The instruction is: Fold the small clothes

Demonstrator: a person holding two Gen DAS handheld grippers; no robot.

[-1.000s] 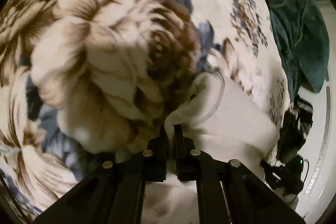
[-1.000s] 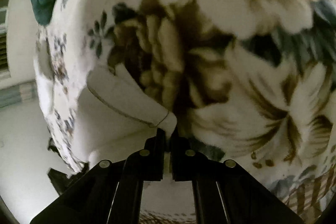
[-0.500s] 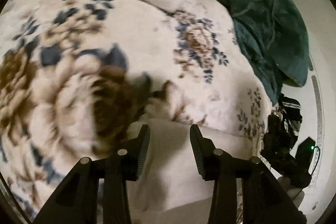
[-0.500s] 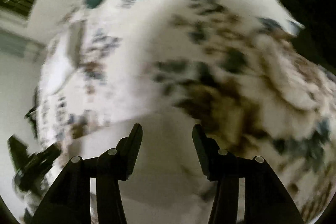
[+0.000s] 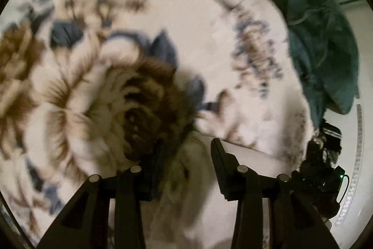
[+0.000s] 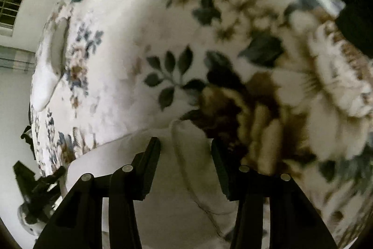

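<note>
Here we hold both grippers low over the white garment [image 6: 163, 202], bottom centre of each frame, on the floral blanket [image 6: 139, 50]. Left gripper [image 5: 185, 155] and right gripper [image 6: 185, 153] jaws spread, pinching nothing, presumably freeing the cloth to lie flat.

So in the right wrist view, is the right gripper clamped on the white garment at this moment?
No. The right gripper has its jaws spread wide, and the white garment lies loose on the floral blanket beneath them.
</note>
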